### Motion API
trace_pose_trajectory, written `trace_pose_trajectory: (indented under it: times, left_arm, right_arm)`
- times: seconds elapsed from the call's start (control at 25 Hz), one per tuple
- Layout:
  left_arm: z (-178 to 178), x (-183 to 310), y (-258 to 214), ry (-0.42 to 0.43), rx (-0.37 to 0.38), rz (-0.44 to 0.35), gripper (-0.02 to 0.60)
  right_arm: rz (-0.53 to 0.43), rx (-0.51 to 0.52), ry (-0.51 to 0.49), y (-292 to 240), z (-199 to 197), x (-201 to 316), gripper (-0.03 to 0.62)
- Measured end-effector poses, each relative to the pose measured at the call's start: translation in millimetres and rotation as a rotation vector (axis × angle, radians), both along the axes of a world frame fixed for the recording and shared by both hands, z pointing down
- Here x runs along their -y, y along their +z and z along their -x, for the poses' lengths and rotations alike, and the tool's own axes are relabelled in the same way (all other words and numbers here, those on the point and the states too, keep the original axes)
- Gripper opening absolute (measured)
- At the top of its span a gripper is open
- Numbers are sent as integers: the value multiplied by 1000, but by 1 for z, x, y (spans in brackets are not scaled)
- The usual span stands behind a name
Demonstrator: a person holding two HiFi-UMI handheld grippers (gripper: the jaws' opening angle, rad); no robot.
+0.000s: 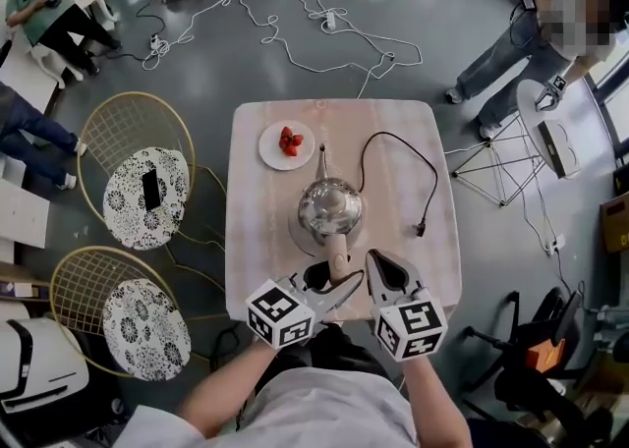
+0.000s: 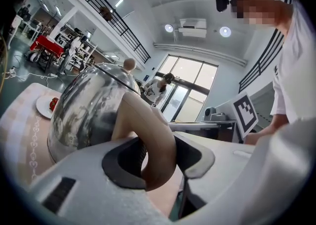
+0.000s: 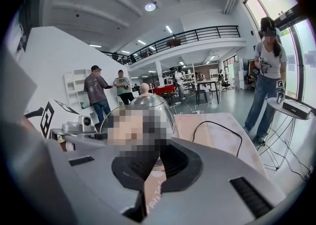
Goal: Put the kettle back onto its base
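Observation:
A shiny steel kettle [image 1: 329, 208] stands over its round base [image 1: 295, 236] at the middle of the pale table [image 1: 260, 269]; I cannot tell whether it rests on the base. Its beige handle [image 1: 337, 257] points toward me. My left gripper [image 1: 329, 281] is shut on that handle [image 2: 153, 140], which passes between the dark pads with the kettle body [image 2: 89, 105] close ahead. My right gripper [image 1: 373, 261] hangs just right of the handle with its jaws nearly together and nothing in them. In the right gripper view the kettle [image 3: 143, 103] is a little ahead of that gripper [image 3: 150, 169].
A white plate [image 1: 271, 155] of strawberries [image 1: 290, 140] lies behind the kettle. The base's black cord [image 1: 432, 181] loops right to a loose plug [image 1: 421, 230]. Two wire chairs [image 1: 138, 176] stand left of the table. A person [image 1: 521, 43] and a small round stand [image 1: 550, 132] are at the right.

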State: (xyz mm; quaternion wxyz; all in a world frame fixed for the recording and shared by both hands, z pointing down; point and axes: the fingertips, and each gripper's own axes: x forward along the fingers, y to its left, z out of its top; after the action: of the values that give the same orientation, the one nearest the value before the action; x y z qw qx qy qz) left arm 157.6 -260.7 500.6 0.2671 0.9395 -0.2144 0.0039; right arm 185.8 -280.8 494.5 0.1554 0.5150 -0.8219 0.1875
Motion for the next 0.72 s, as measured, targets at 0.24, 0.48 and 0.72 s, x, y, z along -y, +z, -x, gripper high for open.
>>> trace_pose_trajectory:
  times: [0.24,0.48,0.72]
  left_arm:
    - [-13,18,15,-31,13,-5,163]
    - [-23,27,22,-61,-3,3,163]
    - [-31,34,30,-75,-4,0,163]
  right_arm:
    - [26,0,-49,16,-9,13,5]
    - [32,-2,-75,24,-19,24,5]
    - [46,1,-84,31,-28,29,5]
